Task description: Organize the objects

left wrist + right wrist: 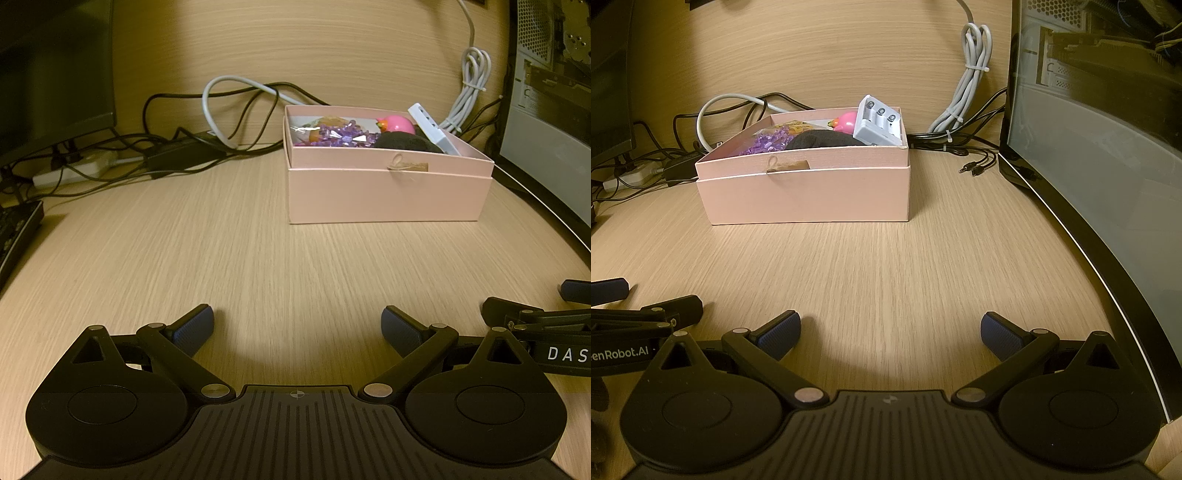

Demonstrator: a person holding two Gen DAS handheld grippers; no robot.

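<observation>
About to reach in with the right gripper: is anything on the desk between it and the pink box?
Nothing visible: only bare desk lies between the open right gripper and the pink box.

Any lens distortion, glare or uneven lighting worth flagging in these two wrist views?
Left wrist view: fisheye bends the desk edges; warm, dim light, corners dark, pink box sharp. Right wrist view: same bending; the glass panel carries pale reflections; a soft shadow lies between the open jaws.

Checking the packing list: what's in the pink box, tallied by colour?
Pink: 1, round toy
Purple: 1, crystal cluster
Black: 1, soft lump
White: 1, battery charger
Orange-yellow: 1, wrapped item, partly hidden
Total: 5 visible in the pink box
</observation>
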